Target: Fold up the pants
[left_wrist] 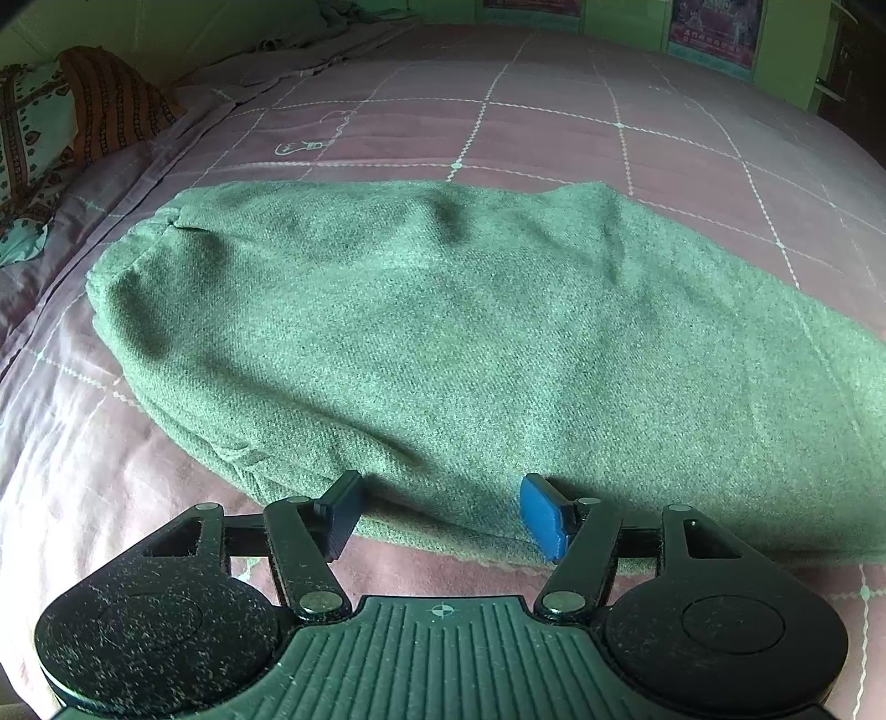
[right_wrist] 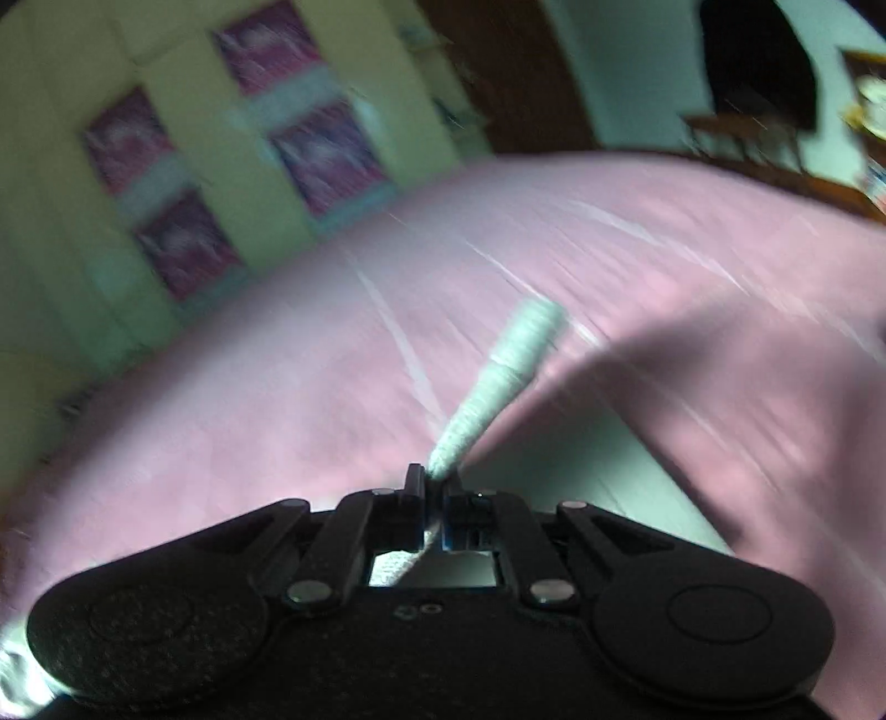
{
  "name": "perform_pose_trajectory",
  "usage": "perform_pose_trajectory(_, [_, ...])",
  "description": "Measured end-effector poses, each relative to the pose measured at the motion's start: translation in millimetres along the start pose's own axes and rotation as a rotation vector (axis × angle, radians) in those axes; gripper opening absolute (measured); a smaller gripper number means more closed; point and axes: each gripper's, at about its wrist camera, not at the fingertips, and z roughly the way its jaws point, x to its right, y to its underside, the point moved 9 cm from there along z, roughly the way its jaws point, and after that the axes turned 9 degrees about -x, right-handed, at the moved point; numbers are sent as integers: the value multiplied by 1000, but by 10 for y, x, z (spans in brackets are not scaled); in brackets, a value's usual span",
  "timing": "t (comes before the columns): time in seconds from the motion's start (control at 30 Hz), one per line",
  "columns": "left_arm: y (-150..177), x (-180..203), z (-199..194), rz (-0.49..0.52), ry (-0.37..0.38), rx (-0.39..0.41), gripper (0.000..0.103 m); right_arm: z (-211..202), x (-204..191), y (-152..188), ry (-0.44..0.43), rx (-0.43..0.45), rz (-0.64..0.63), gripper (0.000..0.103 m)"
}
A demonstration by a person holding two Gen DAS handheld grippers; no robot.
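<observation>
Green woollen pants (left_wrist: 443, 332) lie folded in a broad flat bundle on the pink checked bed sheet (left_wrist: 554, 127). My left gripper (left_wrist: 443, 515) hovers at the bundle's near edge. It is open, and its blue pads (left_wrist: 545, 518) stand wide apart with the fabric lying flat between them. The right wrist view is blurred. There my right gripper (right_wrist: 434, 490) is shut on a narrow pale-green edge of the pants (right_wrist: 498, 376), which sticks out forward from the closed jaws above the pink sheet (right_wrist: 277, 387). More green cloth (right_wrist: 581, 476) hangs just below and to the right.
A patterned pillow (left_wrist: 30, 144) and an orange striped cloth (left_wrist: 111, 105) lie at the bed's left side. Crumpled grey fabric (left_wrist: 332, 16) sits at the far end. Pink posters (right_wrist: 183, 243) hang on the green wall, and dark wooden furniture (right_wrist: 747, 138) stands beyond the bed.
</observation>
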Motion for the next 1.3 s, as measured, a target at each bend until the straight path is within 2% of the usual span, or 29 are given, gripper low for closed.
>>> perform_pose_trajectory(0.07, [3, -3, -8, -5, 2, -2, 63, 128, 246, 252, 43, -74, 56, 6])
perform_pose_trajectory(0.13, [6, -5, -10, -9, 3, -3, 64, 129, 321, 354, 50, -82, 79, 6])
perform_pose_trajectory(0.17, [6, -3, -8, -5, 2, -3, 64, 115, 304, 372, 36, -85, 84, 10])
perform_pose_trajectory(0.2, [5, 0, -6, -1, -1, -2, 64, 114, 289, 368, -7, -93, 106, 14])
perform_pose_trajectory(0.23, [4, 1, -4, -1, -4, -2, 65, 115, 295, 339, -39, -97, 139, 23])
perform_pose_trajectory(0.37, [6, 11, 3, -9, -11, -5, 68, 178, 434, 158, -68, -57, 263, 28])
perform_pose_trajectory(0.47, [44, -38, 55, -48, -7, -35, 81, 390, 428, 77, -141, -113, 343, 27])
perform_pose_trajectory(0.5, [64, -76, 83, -78, 6, -44, 84, 469, 405, 67, -152, -142, 341, 24])
perform_pose_trajectory(0.53, [79, -111, 104, -107, 22, -49, 84, 518, 389, 44, -132, -152, 318, 13])
perform_pose_trajectory(0.57, [98, -138, 122, -131, 40, -54, 84, 535, 367, 0, -104, -141, 280, 6])
perform_pose_trajectory(0.63, [114, -153, 135, -146, 51, -53, 84, 494, 280, -114, -93, -104, 238, 5])
perform_pose_trajectory(0.67, [113, -145, 130, -138, 46, -49, 84, 408, 212, -211, -108, -61, 234, 5])
perform_pose_trajectory(0.77, [117, -133, 121, -134, 41, -46, 84, -38, -85, -552, -167, 157, 135, 5])
perform_pose_trajectory(0.83, [115, -137, 130, -134, 41, -48, 84, -153, -90, -566, -104, 224, 59, 5])
perform_pose_trajectory(0.87, [110, -129, 130, -129, 39, -49, 84, -71, 22, -496, -68, 192, 68, 5])
perform_pose_trajectory(0.93, [97, -130, 128, -118, 35, -49, 84, 209, 359, -227, 51, 47, 132, 5])
perform_pose_trajectory(1.0, [94, -127, 132, -117, 37, -49, 84, 364, 544, 20, 80, -53, 154, 6])
perform_pose_trajectory(1.13, [82, -120, 127, -107, 34, -48, 84, 232, 617, 28, 13, -53, 215, 24])
perform_pose_trajectory(1.2, [85, -120, 124, -103, 34, -45, 84, 143, 556, 53, -23, -67, 209, 25])
perform_pose_trajectory(1.3, [92, -110, 113, -93, 35, -43, 84, 113, 586, 141, -3, -94, 186, 21])
